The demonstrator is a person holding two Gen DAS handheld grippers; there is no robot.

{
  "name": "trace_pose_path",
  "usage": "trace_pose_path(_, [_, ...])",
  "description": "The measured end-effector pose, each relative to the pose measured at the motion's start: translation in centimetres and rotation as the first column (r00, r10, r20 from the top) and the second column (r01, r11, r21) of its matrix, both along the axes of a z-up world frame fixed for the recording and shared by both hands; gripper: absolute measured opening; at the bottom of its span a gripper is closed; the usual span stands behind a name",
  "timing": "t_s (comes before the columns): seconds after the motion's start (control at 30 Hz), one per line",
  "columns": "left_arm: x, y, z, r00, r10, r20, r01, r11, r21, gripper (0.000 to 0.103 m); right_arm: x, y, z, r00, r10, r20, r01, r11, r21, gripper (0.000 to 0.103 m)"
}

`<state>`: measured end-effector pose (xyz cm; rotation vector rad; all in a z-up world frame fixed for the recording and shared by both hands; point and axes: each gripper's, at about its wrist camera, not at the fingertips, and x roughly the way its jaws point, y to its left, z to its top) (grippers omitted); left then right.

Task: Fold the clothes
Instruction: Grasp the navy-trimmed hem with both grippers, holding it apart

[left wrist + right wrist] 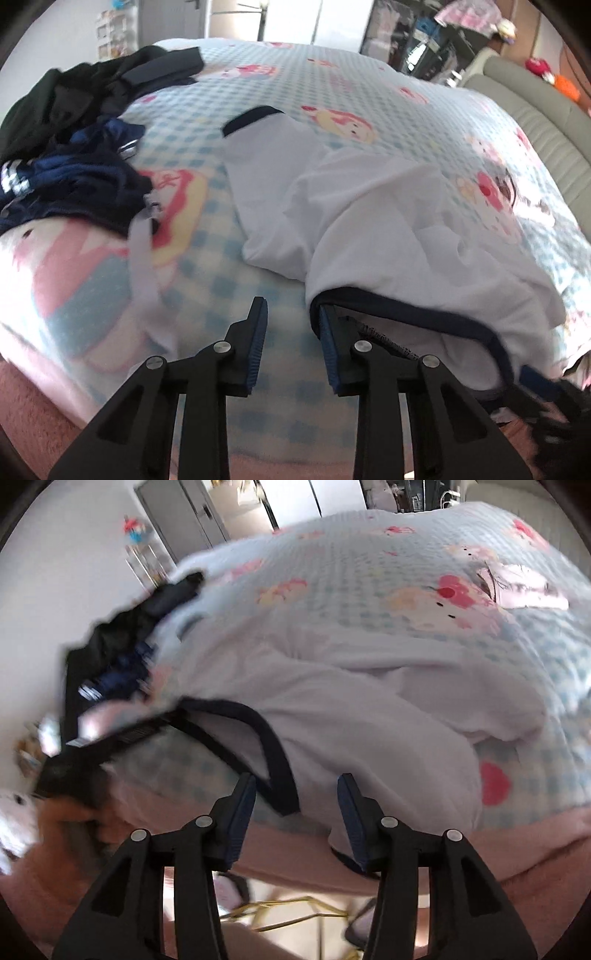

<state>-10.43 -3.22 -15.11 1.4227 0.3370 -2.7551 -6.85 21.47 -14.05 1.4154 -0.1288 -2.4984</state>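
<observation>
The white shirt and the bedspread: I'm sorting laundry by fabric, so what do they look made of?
The white shirt looks like thin, matte knit, perhaps cotton or a blend: it drapes in soft folds, with dark navy trim. The bedspread looks like a textured woven or quilted cotton, matte, printed with blue checks and cartoons. Neither is certain.

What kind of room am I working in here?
Most likely a bedroom: a bed with a checked cartoon-print cover, a padded headboard, and dark clothes piled beside the white shirt.

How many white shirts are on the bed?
1. The white shirt with dark trim lies spread on the checked bedspread, right of the dark clothes pile. That pile could hide more.
</observation>
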Motion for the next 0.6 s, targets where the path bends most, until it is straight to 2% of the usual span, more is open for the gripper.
trace_pose_path(0.1, [1.5,-0.7,0.6,1.000,0.004,-0.006,-0.003,0.999,0.053,0.029,-0.2,-0.2,-1.4,0.999,-0.051,0.006,0.051,0.994,0.092,0.047])
trace_pose_path(0.23, [2.6,-0.8,-0.1,0.998,-0.048,0.027,0.046,0.997,0.058,0.029,0.6,1.6,-1.1,0.993,-0.116,-0.020,0.118,0.984,0.136,0.046])
trace_pose_path(0.3, [2.8,-0.4,-0.2,0.997,-0.073,0.006,0.073,0.996,0.051,0.030,0.9,2.5,-1.1,0.991,-0.131,-0.016,0.132,0.982,0.138,0.045])
trace_pose_path(0.4, [2.1,0.4,-0.1,0.992,-0.128,-0.007,0.128,0.988,0.090,0.032,1.4,2.5,-1.2,0.993,-0.116,0.017,0.114,0.988,0.108,0.038])
trace_pose_path(0.47, [1.6,1.2,0.0,0.984,-0.180,-0.002,0.180,0.978,0.107,0.042,1.6,1.9,-1.3,0.995,-0.093,0.029,0.091,0.993,0.073,0.038])
trace_pose_path(0.53, [1.5,2.1,0.0,0.974,-0.228,0.001,0.226,0.966,0.122,0.045,1.9,1.4,-1.1,0.996,-0.088,0.014,0.087,0.993,0.082,0.038])
trace_pose_path(0.6, [1.7,2.8,0.0,0.970,-0.242,-0.013,0.243,0.967,0.078,0.046,1.9,1.5,-0.9,0.993,-0.116,-0.018,0.117,0.987,0.112,0.038])
